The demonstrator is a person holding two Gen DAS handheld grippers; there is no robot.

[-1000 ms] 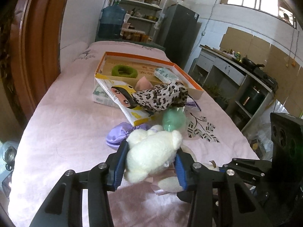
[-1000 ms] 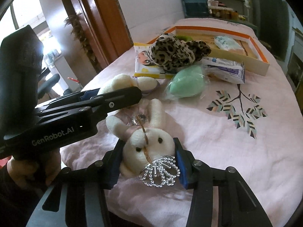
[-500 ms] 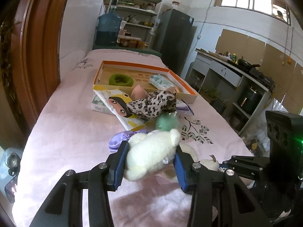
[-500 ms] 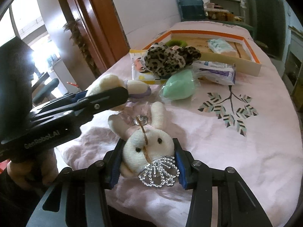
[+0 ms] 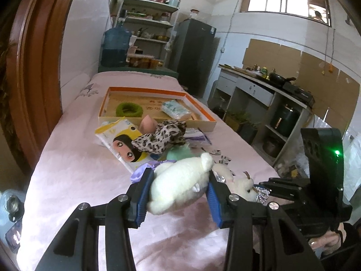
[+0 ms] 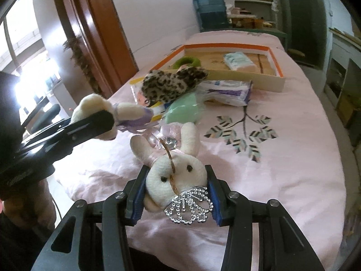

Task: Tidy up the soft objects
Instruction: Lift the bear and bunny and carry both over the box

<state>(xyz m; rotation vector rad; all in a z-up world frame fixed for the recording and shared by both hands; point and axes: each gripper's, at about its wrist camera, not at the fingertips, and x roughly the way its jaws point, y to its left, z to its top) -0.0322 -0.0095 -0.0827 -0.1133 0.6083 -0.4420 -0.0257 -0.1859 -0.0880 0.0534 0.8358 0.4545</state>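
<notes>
My left gripper point(image 5: 178, 194) is shut on a cream plush toy with a purple bow point(image 5: 178, 185) and holds it above the pink bed. It also shows in the right wrist view point(image 6: 94, 110). My right gripper point(image 6: 176, 196) is shut on the head of a white plush rabbit point(image 6: 176, 176) with a rhinestone crown point(image 6: 189, 207); its ears lie on the cloth. An orange-rimmed cardboard tray point(image 5: 200, 110) farther back holds a green ring point(image 5: 129, 109) and a tissue pack point(image 5: 176, 110).
In front of the tray lie a leopard-print cloth point(image 5: 160, 139), a yellow cartoon packet point(image 5: 121, 142), a pink sponge point(image 5: 147, 125), a mint-green soft piece point(image 6: 182, 110) and a wipes pack point(image 6: 227, 91). A wooden door point(image 5: 33, 85) stands left; kitchen counter point(image 5: 270, 85) right.
My left gripper has lifted the cream plush toy higher and pulled back from the tray. My right gripper has kept its hold on the rabbit and drawn back slightly.
</notes>
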